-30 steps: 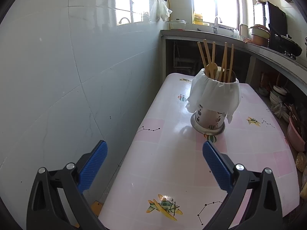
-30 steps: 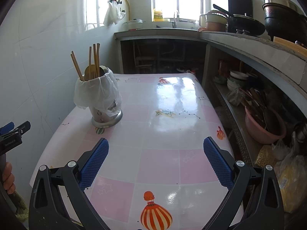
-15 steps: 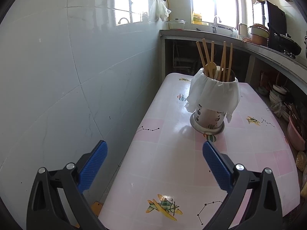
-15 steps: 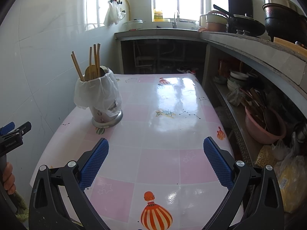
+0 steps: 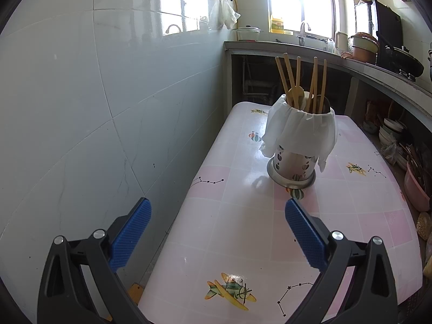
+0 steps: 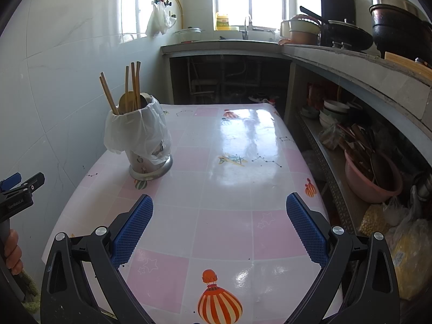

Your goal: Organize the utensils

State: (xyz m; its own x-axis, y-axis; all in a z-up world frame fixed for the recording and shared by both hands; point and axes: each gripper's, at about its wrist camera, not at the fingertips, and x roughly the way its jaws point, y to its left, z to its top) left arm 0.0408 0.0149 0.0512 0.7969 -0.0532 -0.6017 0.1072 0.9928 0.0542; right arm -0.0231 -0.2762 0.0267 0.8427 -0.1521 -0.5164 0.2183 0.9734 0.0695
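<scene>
A metal utensil holder [image 5: 294,166] [image 6: 147,162] stands upright on the pink and white table [image 5: 243,229] [image 6: 229,189], its rim draped with a white plastic bag [image 5: 299,132] [image 6: 135,132]. Several wooden chopsticks [image 5: 313,83] [image 6: 132,83] and a wooden spoon [image 5: 297,94] stick up out of it. My left gripper [image 5: 217,232] hovers open over the table's near left edge, well short of the holder. My right gripper [image 6: 220,229] is open above the near end of the table, empty; the holder sits to its far left.
A tiled wall [image 5: 94,108] runs along the table's left side. A counter [image 6: 337,62] with pots and a wok [image 6: 343,36] wraps the back and right. Below it, a shelf holds bowls [image 6: 334,108] and a pink basin [image 6: 370,181]. A person's hand [image 6: 12,251] holds the left gripper.
The left gripper has eased slightly forward and left, so the holder sits a touch lower in its view. The right gripper has stayed still.
</scene>
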